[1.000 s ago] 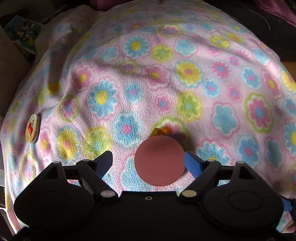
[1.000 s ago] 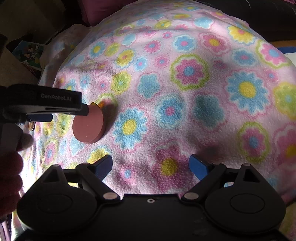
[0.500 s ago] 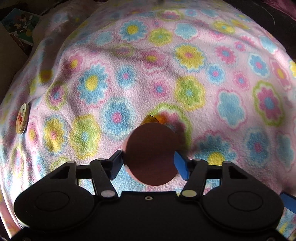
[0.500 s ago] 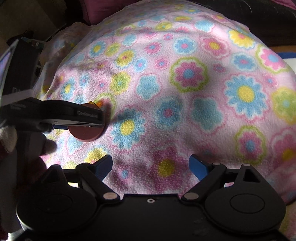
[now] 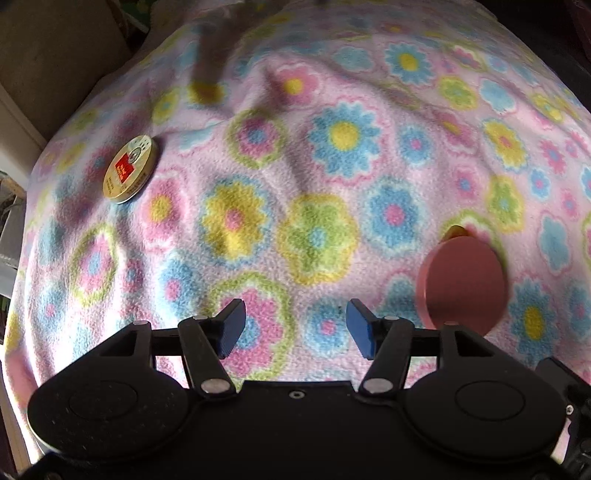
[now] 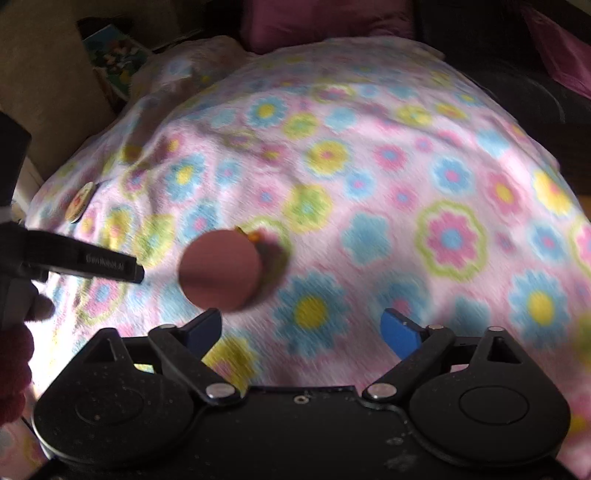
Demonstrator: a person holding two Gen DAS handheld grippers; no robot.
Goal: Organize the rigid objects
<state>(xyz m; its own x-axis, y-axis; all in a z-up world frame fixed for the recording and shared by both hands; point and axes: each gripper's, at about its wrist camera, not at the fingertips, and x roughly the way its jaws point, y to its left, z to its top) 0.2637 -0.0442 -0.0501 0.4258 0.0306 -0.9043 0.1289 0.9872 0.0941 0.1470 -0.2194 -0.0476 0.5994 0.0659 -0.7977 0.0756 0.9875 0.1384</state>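
A round pink-brown disc (image 5: 463, 282) stands on edge on the flowered blanket (image 5: 317, 155), to the right of my left gripper (image 5: 293, 328), which is open and empty. A small orange piece (image 5: 455, 232) peeks out behind the disc. A round cream tin with a red label (image 5: 130, 169) lies at the far left. In the right wrist view the disc (image 6: 221, 268) sits just beyond my open, empty right gripper (image 6: 301, 330), near its left finger. The left gripper (image 6: 110, 264) reaches in from the left, apart from the disc. The tin (image 6: 79, 206) lies far left.
The blanket (image 6: 406, 184) covers a domed surface and drops off at the left toward a beige wall (image 5: 55, 55). Dark red cushions (image 6: 325, 22) lie at the back. A picture box (image 6: 114, 55) stands at the back left.
My left gripper had closed around the disc, then opened and swung left, leaving the disc standing on the blanket. The right gripper moved left toward the disc.
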